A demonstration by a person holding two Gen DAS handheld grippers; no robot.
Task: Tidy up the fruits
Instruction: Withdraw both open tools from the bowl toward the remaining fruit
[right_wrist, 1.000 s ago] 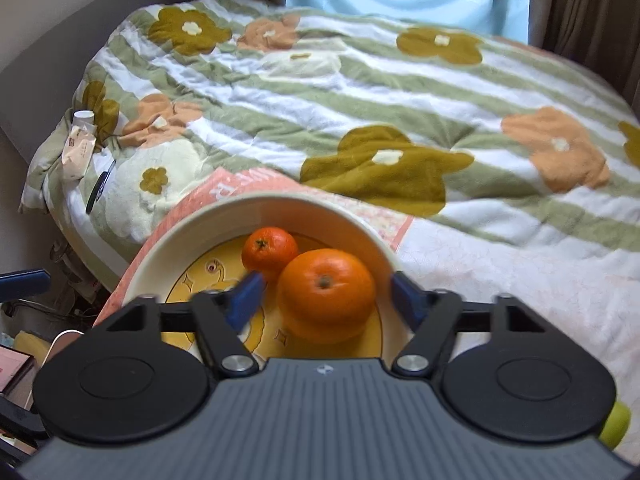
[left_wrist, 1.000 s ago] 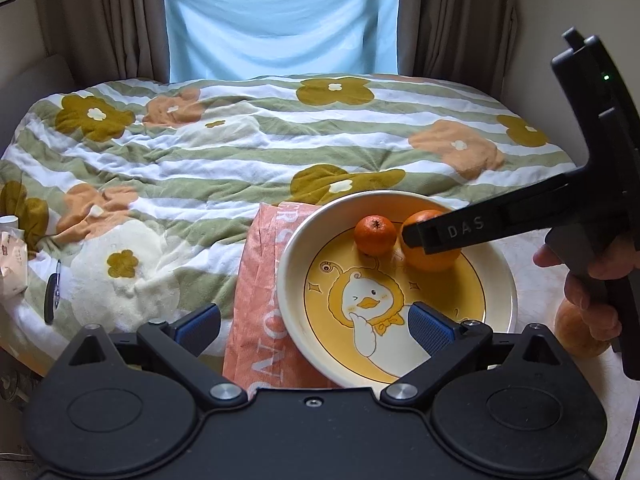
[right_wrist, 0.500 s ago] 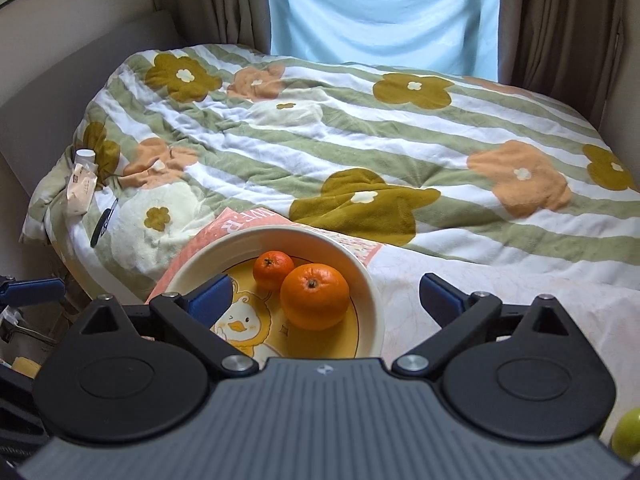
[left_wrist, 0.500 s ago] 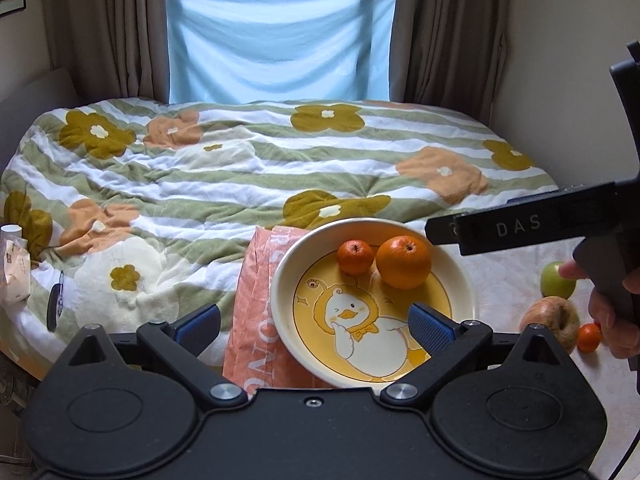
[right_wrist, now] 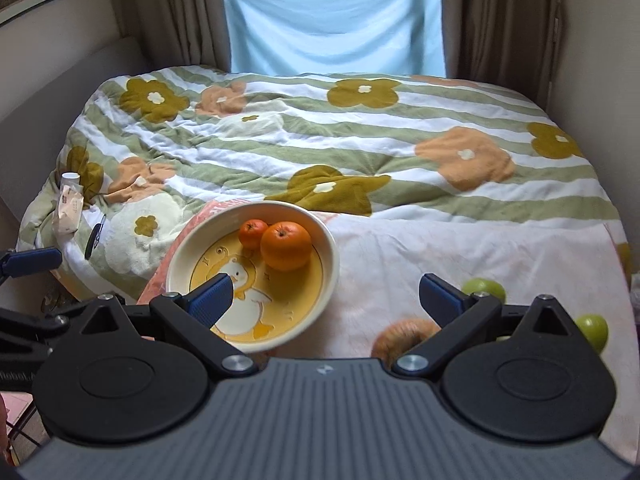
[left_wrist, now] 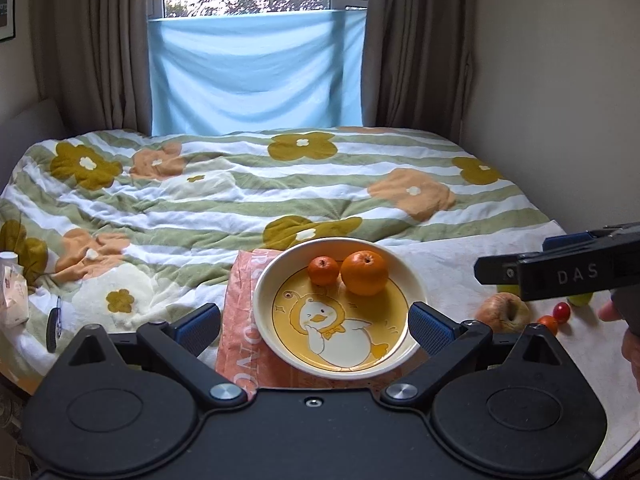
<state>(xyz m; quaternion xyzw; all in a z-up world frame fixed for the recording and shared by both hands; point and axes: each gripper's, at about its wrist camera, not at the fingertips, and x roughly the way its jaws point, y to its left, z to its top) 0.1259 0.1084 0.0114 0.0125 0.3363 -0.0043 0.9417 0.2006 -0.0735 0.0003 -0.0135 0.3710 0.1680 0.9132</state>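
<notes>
A cream plate [left_wrist: 262, 296] with a yellow duck picture lies on the bed. It holds a large orange [left_wrist: 364, 273] and a small tangerine [left_wrist: 323, 270], which touch. My left gripper [left_wrist: 314, 326] is open and empty, just short of the plate's near rim. My right gripper [right_wrist: 328, 299] is also open and empty, held back above the plate's [right_wrist: 330, 264] right side; its body [left_wrist: 560, 276] shows at the right edge of the left wrist view. Right of the plate lie a brownish apple [left_wrist: 504, 308], two green fruits [right_wrist: 484, 288] [right_wrist: 594, 328] and two tiny red-orange fruits [left_wrist: 561, 311].
A pink printed bag [left_wrist: 236, 320] lies under the plate's left side. A flowered striped quilt [left_wrist: 240, 200] covers the bed, with a pale cloth [right_wrist: 460, 248] under the loose fruit. A tissue pack [left_wrist: 14, 292] and a dark pen-like object [left_wrist: 51, 326] sit at the left edge. A wall stands close on the right.
My right gripper has opened off the large orange, left it in the plate beside the tangerine, and drawn back to the right. Both cameras have pulled back.
</notes>
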